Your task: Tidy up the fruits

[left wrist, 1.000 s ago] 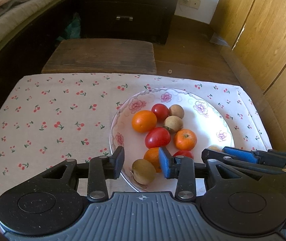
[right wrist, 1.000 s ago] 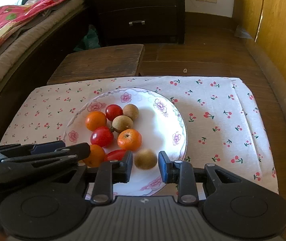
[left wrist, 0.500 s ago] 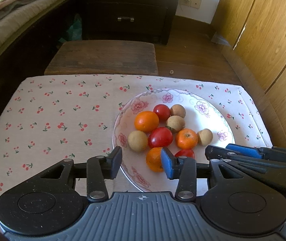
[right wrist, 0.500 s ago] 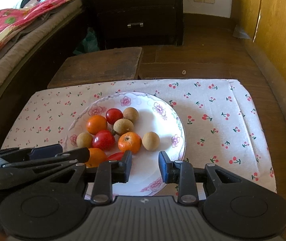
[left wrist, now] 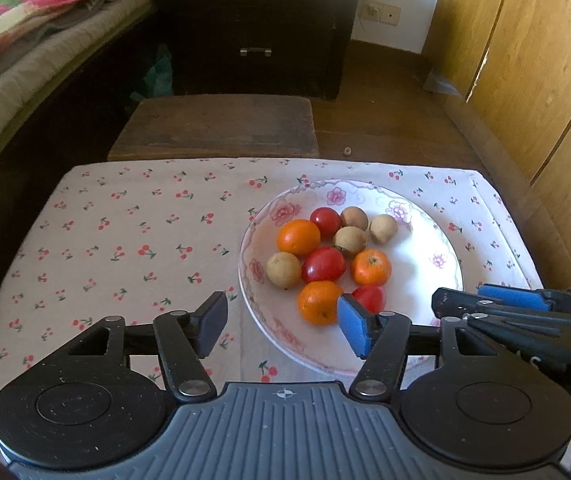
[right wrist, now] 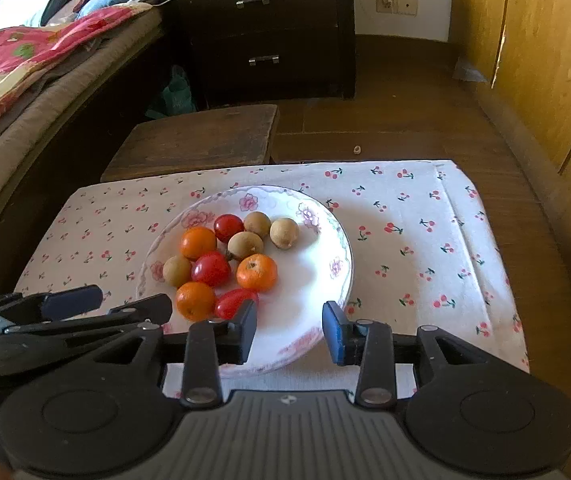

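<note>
Both wrist cameras looked steeply down and forward from close above the near edge of the cherry-print cloth-covered surface (left wrist: 125,240), sharing the white flower-rimmed plate (left wrist: 425,248) (right wrist: 325,248); each caught the other tool at its side.

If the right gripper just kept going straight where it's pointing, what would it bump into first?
Probably the bare white part of the plate, beside the fruit; the open right gripper holds nothing. Depth is hard to judge.

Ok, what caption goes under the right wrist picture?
Open right gripper hovers over a flowered plate of oranges, tomatoes and brown fruits.
</note>
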`<state>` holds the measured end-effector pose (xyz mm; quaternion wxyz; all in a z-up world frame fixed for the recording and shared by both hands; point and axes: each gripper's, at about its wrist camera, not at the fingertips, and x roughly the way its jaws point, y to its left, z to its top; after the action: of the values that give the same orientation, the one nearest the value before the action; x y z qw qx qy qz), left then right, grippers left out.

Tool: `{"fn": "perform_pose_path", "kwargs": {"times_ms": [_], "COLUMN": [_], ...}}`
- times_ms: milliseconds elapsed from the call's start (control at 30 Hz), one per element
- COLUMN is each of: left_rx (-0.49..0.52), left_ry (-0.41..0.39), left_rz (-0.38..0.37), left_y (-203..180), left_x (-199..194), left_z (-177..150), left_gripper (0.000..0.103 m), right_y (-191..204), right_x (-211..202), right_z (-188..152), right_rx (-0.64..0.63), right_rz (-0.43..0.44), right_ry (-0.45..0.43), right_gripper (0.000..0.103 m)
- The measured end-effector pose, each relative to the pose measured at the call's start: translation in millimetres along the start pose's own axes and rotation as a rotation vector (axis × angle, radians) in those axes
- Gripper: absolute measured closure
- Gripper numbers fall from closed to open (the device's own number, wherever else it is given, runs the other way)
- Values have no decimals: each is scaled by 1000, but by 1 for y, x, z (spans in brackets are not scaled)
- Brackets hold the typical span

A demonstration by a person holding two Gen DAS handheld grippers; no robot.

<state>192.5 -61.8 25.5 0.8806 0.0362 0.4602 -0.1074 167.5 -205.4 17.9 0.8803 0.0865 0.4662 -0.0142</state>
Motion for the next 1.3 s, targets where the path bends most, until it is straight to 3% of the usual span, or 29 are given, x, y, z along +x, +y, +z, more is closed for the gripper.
{"fn": "perform_pose_path", "kwargs": {"times_ms": [400,767,1100,1300], "left_rx": [44,42,17,30], "left_ry": [-67,-105,-131,-137], "left_rz": [66,79,104,131], "left_y": [-4,-4,6,7], "left_x": [-37,-61,-80,-92], "left_z": [-19,-40,-65,-81], "left_gripper": [19,15,0,0], "right_y": [-2,1,2,-1], "right_x": [-35,-59,-84,-95], "right_z": [-25,-46,-72,-91], "right_rx": [22,34,51,69], "right_rz": [13,23,26,24], "right_ry": [-22,-36,-55,-50], "right_gripper": [59,57,55,54]}}
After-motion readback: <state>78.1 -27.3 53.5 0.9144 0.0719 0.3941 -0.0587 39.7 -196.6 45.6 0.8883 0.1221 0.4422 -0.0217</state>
